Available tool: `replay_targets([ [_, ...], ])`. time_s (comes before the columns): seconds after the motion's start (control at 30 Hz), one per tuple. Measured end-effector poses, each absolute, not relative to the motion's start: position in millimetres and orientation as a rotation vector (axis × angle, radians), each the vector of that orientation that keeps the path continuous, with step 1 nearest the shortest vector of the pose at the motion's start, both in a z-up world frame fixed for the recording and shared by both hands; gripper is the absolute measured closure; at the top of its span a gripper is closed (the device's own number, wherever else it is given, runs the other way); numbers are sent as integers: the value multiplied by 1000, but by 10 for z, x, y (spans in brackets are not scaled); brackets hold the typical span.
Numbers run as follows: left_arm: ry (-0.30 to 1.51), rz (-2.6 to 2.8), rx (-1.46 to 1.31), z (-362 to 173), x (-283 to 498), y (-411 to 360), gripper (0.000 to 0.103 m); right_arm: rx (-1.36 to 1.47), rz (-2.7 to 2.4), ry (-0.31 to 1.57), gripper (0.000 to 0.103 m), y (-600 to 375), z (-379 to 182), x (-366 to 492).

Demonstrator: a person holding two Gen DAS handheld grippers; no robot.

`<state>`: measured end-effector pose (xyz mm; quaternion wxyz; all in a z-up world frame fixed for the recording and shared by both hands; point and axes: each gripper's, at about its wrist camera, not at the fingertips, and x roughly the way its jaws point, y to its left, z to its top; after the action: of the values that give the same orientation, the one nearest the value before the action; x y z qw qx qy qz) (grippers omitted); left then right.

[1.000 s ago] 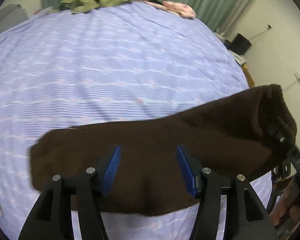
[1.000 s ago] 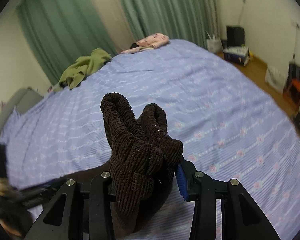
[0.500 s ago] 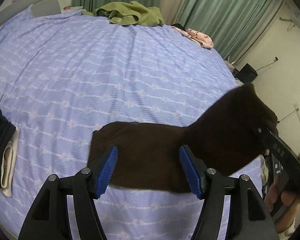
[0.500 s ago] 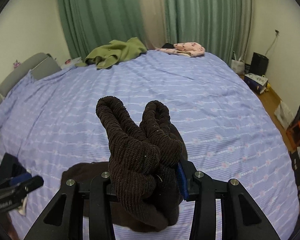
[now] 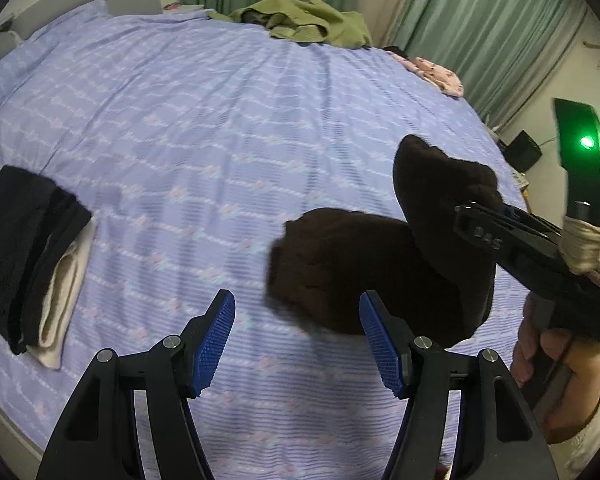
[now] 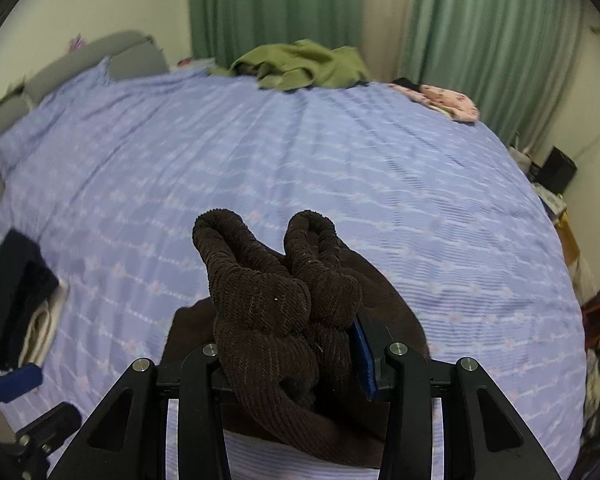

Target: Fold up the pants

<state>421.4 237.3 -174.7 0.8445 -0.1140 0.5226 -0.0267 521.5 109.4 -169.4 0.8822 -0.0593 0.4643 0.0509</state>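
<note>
The dark brown corduroy pants [image 5: 364, 272] lie partly folded on the lilac bed sheet [image 5: 220, 128]. My right gripper [image 6: 288, 340] is shut on a bunched end of the brown pants [image 6: 268, 304] and holds it above the rest of the cloth. In the left wrist view the right gripper [image 5: 484, 220] comes in from the right with the lifted end. My left gripper [image 5: 296, 332] is open and empty, above the sheet just left of the pants.
A folded stack of black and cream clothes [image 5: 24, 264] lies at the left edge of the bed, also in the right wrist view [image 6: 16, 296]. Green clothes [image 5: 308, 20] and a pink garment [image 5: 436, 76] lie at the far side. Curtains and floor clutter at right.
The right gripper has carried the pants' end leftward over the rest, shortening the spread cloth. My left gripper has pulled back and left, off the pants; the folded stack came into view.
</note>
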Motion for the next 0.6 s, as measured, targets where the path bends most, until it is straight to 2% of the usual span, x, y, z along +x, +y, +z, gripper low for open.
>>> replay_targets([
  [0.27, 1132, 24, -242, -1969, 4114, 2655, 40, -213, 177, 1082, 61, 1656, -2173, 5240],
  [0.43, 1144, 88, -211, -2046, 4072, 2775, 40, -278, 195, 1121, 56, 1851, -2339, 5192],
  [0.5, 1146, 114, -194, -2044, 4059, 2823, 39, -300, 217, 1128, 52, 1906, -2347, 5152],
  [0.53, 1144, 125, -190, -2038, 4052, 2844, 39, -311, 238, 1131, 45, 1935, -2339, 5120],
  [0.57, 1141, 141, -188, -2026, 4043, 2876, 39, -309, 270, 1129, 30, 1962, -2322, 5089],
  [0.6, 1139, 155, -189, -2012, 4033, 2897, 39, -293, 313, 1121, 22, 1983, -2287, 5059],
])
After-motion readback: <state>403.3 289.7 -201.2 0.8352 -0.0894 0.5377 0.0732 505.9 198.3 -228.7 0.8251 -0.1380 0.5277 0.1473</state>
